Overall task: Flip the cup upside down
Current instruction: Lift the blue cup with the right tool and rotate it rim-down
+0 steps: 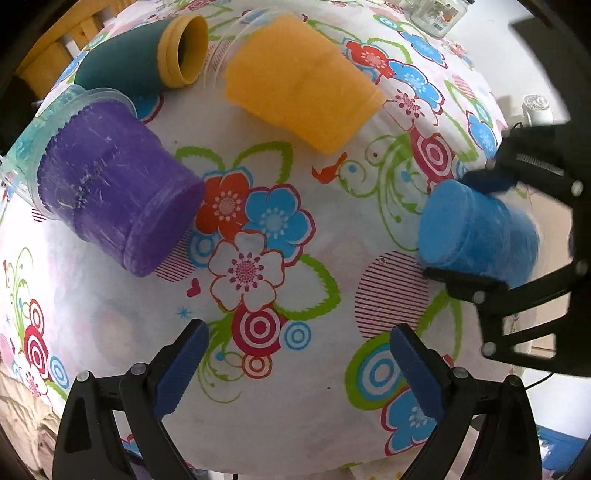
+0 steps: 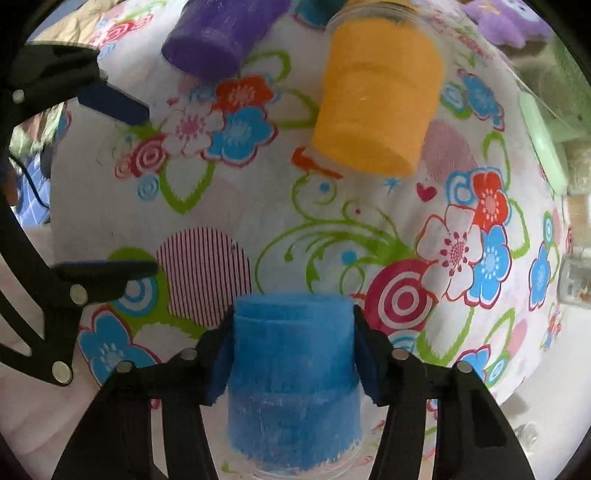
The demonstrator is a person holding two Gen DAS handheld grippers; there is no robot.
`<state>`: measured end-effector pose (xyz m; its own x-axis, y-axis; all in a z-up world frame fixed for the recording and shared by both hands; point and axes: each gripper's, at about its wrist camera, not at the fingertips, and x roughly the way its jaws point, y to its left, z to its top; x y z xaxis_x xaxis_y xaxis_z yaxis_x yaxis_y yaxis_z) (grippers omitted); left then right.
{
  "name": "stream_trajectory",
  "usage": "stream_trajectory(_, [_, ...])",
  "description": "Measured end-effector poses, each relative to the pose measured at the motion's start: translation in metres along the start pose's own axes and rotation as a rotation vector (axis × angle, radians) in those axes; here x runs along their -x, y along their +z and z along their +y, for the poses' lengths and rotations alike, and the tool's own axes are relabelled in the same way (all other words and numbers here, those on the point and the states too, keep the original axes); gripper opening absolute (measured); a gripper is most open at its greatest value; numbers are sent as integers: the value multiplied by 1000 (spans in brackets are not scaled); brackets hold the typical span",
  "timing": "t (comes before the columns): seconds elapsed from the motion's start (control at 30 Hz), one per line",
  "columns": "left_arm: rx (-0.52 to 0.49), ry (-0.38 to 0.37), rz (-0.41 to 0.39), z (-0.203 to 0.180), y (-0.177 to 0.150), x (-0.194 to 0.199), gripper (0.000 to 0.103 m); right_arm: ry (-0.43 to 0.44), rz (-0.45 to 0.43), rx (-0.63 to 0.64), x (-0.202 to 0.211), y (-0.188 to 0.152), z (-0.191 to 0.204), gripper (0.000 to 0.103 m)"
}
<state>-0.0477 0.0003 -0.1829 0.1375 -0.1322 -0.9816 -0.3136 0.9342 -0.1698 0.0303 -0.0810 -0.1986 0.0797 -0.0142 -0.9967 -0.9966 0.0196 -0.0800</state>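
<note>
Looking through the left wrist camera first, the left gripper (image 1: 295, 365) hangs over the flowered tablecloth (image 1: 258, 406) with its two blue pads spread wide and nothing between them; it has no part in the grasp. Off to its right, the right gripper (image 1: 476, 229) clamps the blue cup (image 1: 476, 232), one pad on the upper side of the wall and one on the lower; the cup looks raised off the cloth and tipped over, its closed base turned toward the middle of the table, so I judge the flip to be partway through its rotation rather than finished. A purple cup (image 1: 118, 199) and a yellow cup (image 1: 306, 85) appear to rest mouth-down with bases up, while a teal cup with a yellow rim (image 1: 147, 59) lies on its side with its mouth showing; a glass jar (image 1: 436, 18) stands at the far edge.

From the right wrist camera, the blue cup (image 2: 293, 369) sits squarely between the right gripper (image 2: 291, 354) pads, which press its sides at mid-height; the flat closed end points away from the camera and the clear-rimmed mouth lies nearest the lens. The left gripper (image 2: 122, 184) shows at the left edge, fingers apart; what remains, by my reading, is completing the turn, lowering the rim onto the cloth and letting go.
</note>
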Motion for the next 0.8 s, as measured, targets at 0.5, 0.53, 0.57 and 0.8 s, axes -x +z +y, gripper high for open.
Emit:
stream_trajectory(0.5, [-72,32,-36,-27,25,23,99,-46,-119,-293,40,-8,-15,57])
stream_trajectory(0.53, [-80,38,-41,-28,26,28,99,-50,-130,-317,45,-9,-15,57])
stream_trajectory(0.57, [-84,41,-45,-29,26,32,99,-50,-140,-335,50,-10,-20,57])
stream_trajectory(0.8, [-146,69,-79,-32,30,59,99,-63,-234,-492,82,-16,-22,57])
